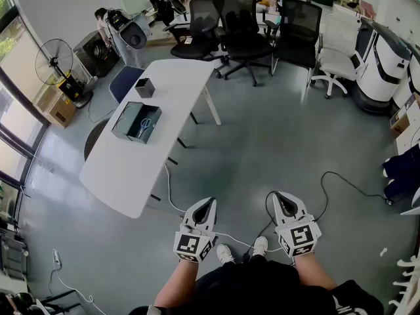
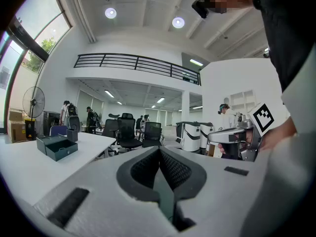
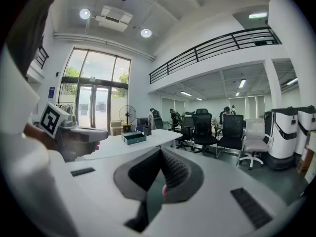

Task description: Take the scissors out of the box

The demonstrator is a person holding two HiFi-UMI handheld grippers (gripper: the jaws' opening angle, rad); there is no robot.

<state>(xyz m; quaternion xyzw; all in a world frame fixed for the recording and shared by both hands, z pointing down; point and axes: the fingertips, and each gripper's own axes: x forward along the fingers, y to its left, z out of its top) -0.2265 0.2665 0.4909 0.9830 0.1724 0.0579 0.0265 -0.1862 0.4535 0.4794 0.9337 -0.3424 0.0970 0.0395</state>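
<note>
The person's shoes stand on the grey floor, with a cable trailing across it. Just ahead of the knees, the left gripper and the right gripper are held side by side, pointing roughly level and away from the body. The left one's fingers are pressed together with nothing between them, and the right one's are closed and empty too.

Well apart from both, to the left, is a long white tabletop. On it sits an open dark box, and the scissors, with blue handles, lie inside it. A smaller dark container stands just beyond the box. Further off are a blue chair, a floor fan and black office chairs.
</note>
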